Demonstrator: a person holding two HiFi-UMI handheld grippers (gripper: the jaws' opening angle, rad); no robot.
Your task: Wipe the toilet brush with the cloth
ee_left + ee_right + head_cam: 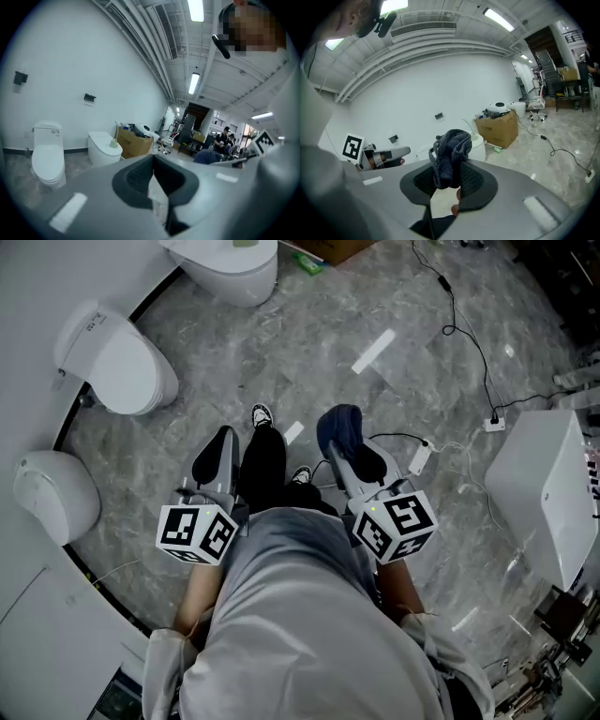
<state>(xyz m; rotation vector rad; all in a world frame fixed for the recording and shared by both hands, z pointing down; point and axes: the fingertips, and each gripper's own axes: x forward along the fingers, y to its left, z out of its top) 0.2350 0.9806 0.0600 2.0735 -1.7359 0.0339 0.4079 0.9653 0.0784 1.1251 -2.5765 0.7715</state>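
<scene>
Right gripper view: our right gripper [451, 180] pinches cloth [451, 147], bunch poking beyond fingertips [477, 180]. Left gripper [153, 164] closed, empty. No brush in sight; we judge wiping unstarted.

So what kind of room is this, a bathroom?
Probably not a real bathroom, more a big workshop or test hall: several toilets stand in the open along one wall, a cardboard box sits beside them, and cables trail across the floor.
</scene>
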